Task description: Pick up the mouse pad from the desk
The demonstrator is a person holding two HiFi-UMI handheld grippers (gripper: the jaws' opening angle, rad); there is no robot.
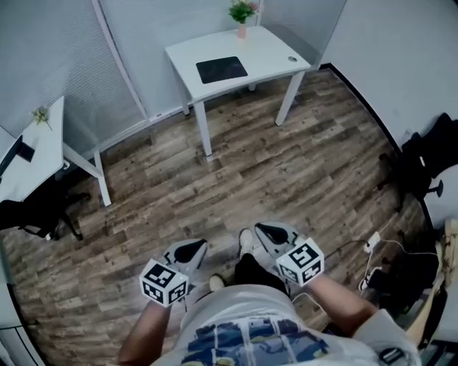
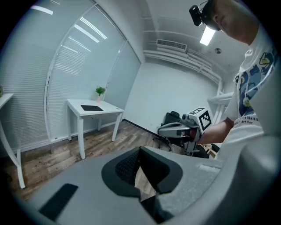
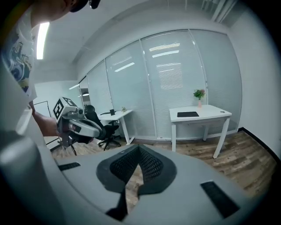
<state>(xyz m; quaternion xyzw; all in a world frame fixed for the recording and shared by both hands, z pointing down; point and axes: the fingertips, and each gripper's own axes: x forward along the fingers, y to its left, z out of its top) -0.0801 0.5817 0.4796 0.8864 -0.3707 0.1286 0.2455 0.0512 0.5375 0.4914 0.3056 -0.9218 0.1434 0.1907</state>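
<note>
A black mouse pad (image 1: 222, 69) lies flat on a white desk (image 1: 272, 57) at the far side of the room; it also shows as a dark slab (image 2: 91, 107) in the left gripper view and as a flat black rectangle (image 3: 188, 114) in the right gripper view. My left gripper (image 1: 187, 251) and right gripper (image 1: 273, 233) are held close to my body, far from the desk, both pointing slightly down over the wooden floor. Both have their jaws shut with nothing between them. The right gripper (image 2: 169, 128) is seen from the left one, and the left gripper (image 3: 97, 127) from the right one.
A small potted plant (image 1: 242, 13) stands at the desk's back edge and a small round object (image 1: 292, 59) near its right edge. A second white desk (image 1: 36, 150) with a black office chair (image 1: 39, 211) is at the left. Black bags and cables (image 1: 401, 250) lie along the right wall.
</note>
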